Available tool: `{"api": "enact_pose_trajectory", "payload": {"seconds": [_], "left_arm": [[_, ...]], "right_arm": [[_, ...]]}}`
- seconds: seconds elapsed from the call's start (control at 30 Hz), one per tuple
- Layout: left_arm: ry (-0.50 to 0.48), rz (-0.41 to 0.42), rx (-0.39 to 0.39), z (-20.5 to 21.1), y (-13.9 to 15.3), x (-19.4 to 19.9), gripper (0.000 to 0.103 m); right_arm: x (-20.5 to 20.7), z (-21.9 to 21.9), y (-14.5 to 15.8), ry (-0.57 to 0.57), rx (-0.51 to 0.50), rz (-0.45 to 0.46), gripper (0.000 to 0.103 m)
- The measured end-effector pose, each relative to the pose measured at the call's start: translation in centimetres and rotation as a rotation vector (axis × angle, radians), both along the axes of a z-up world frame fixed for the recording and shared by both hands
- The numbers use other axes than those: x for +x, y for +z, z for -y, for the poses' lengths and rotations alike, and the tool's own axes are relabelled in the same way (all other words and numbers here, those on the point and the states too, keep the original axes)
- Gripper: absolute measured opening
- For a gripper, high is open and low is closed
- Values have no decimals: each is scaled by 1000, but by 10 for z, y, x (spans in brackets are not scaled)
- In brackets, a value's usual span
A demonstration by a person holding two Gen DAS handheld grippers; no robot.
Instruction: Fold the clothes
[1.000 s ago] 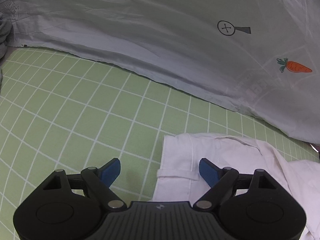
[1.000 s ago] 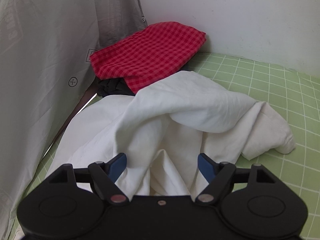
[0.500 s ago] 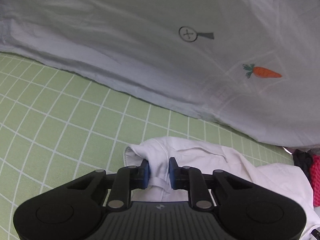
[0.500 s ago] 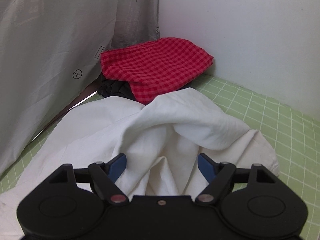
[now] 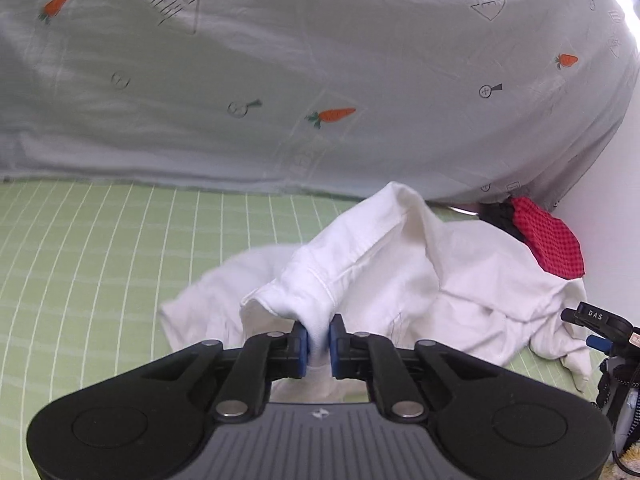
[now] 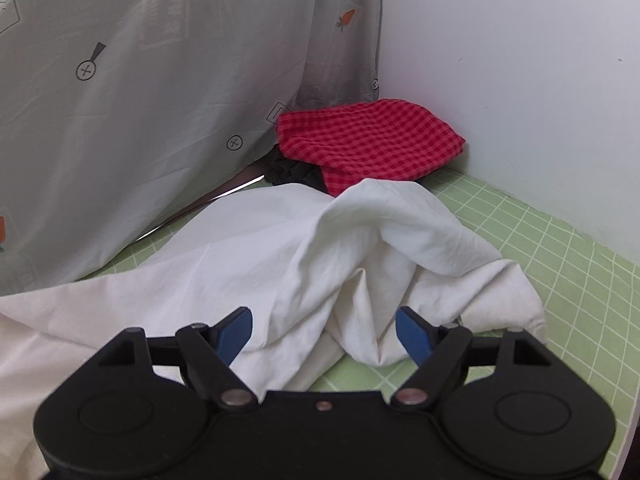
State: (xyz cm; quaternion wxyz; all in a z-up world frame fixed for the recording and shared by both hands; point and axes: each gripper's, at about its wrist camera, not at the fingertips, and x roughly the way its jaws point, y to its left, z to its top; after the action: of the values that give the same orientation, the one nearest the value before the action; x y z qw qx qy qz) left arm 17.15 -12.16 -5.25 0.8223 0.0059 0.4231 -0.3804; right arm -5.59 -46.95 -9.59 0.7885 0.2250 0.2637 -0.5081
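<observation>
A crumpled white garment (image 5: 400, 276) lies on the green checked sheet (image 5: 100, 264). My left gripper (image 5: 319, 340) is shut on a hemmed edge of the white garment and holds it raised off the sheet. In the right wrist view the same white garment (image 6: 320, 256) lies bunched in front of my right gripper (image 6: 324, 330), which is open and empty, its blue pads to either side of a fold. The right gripper also shows at the right edge of the left wrist view (image 5: 600, 332).
A red checked cloth (image 6: 368, 142) lies on dark clothes (image 6: 288, 172) in the far corner by the white wall (image 6: 520, 80). A grey sheet with carrot prints (image 5: 320, 72) hangs along the back. The red cloth also shows in the left wrist view (image 5: 552, 240).
My left gripper closed on the garment's edge, then lifted and swung it rightward. My right gripper stayed open and moved slightly closer over the garment.
</observation>
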Motion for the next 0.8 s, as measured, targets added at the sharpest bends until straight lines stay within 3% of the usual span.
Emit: {"api": "enact_pose_trajectory", "payload": {"seconds": [0.07, 0.23, 0.3, 0.43, 0.5, 0.67, 0.8], "left_arm": [[59, -82, -4, -22, -16, -23, 8], [162, -185, 13, -55, -41, -66, 10], [211, -213, -2, -67, -40, -72, 19], [335, -216, -42, -82, -33, -73, 26], [400, -226, -79, -92, -32, -70, 40], [570, -304, -177, -109, -38, -50, 59], [652, -427, -98, -99, -61, -29, 61]], "right_arm": [[-12, -10, 0, 27, 9, -4, 79], [-39, -30, -9, 72, 51, -32, 80], [-48, -33, -14, 77, 82, -39, 80], [-64, -37, -21, 90, 134, -48, 80], [-67, -34, -19, 102, 125, -44, 80], [-76, -19, -15, 81, 119, -34, 80], [-68, 3, -22, 55, 145, -12, 80]]}}
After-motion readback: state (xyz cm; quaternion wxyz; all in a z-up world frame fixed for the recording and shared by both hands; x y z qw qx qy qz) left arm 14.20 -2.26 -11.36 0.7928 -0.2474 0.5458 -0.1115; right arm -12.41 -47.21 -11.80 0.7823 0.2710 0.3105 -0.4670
